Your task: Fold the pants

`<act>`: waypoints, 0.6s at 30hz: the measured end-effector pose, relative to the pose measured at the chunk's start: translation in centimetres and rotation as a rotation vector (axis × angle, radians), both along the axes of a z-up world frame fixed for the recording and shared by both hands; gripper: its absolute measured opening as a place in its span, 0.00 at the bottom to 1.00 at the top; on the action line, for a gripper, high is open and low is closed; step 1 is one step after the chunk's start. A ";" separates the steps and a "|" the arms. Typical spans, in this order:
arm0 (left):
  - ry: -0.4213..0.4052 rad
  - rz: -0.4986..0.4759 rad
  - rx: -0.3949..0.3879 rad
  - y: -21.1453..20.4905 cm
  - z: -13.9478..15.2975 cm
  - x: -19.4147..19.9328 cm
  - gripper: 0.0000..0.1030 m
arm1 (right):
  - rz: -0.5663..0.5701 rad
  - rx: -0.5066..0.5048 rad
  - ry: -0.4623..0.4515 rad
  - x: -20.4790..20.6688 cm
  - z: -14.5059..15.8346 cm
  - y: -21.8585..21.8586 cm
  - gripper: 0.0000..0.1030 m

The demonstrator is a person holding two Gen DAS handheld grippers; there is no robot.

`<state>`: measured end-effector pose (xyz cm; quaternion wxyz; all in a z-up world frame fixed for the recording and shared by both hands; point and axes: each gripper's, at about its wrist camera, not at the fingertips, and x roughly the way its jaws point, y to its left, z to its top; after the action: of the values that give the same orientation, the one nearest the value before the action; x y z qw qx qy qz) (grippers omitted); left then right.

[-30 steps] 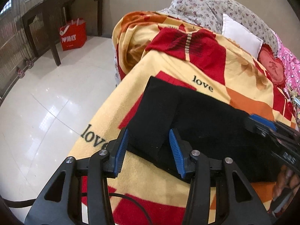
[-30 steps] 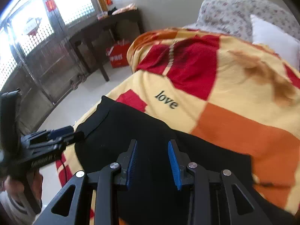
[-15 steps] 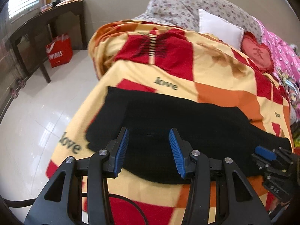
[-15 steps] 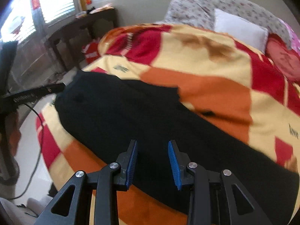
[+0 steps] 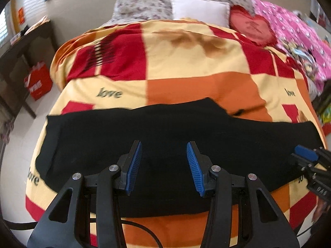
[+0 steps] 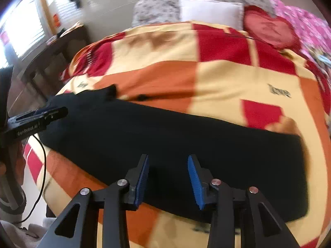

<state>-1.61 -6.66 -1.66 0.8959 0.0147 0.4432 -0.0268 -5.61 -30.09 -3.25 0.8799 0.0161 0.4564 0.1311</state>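
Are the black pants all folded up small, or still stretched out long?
Stretched out long. The black pants lie as one flat strip across the red, orange and yellow checked blanket. Whether the legs are already doubled, cannot tell.

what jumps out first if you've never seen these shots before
The black pants lie flat in a long band across the near end of the bed, dark against a loud red, orange and yellow blanket. Both grippers, left and right, hang open above them, holding nothing.

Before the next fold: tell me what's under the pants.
The pants lie flat on the blanket, whose checks and "love" lettering show on every side. What the cloth itself covers can't be seen. Both grippers hang open above.
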 end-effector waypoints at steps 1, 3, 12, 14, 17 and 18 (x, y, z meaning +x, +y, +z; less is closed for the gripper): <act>0.001 -0.011 0.004 -0.6 0.0 0.2 0.43 | -0.013 0.003 0.001 -0.2 0.1 -0.6 0.38; 0.009 -0.036 -0.002 -1.8 -0.1 0.7 0.43 | -0.046 0.022 0.000 -0.7 0.2 -2.5 0.39; 0.096 -0.274 -0.194 -9.3 0.3 3.6 0.63 | -0.213 0.093 0.009 -3.8 0.0 -9.7 0.46; 0.122 -0.325 -0.210 -11.5 0.4 4.4 0.63 | -0.235 0.124 0.009 -4.2 -0.2 -10.7 0.46; 0.117 -0.420 -0.183 -15.8 0.7 4.8 0.63 | -0.265 0.167 0.005 -5.1 0.0 -12.2 0.46; 0.117 -0.455 -0.181 -17.0 0.8 4.8 0.63 | -0.271 0.174 0.003 -5.5 0.2 -12.6 0.46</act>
<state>3.18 -23.69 -0.87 0.8374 0.0324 0.4752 -0.2682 -11.15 -42.68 -3.08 0.8842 0.1538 0.4382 0.0499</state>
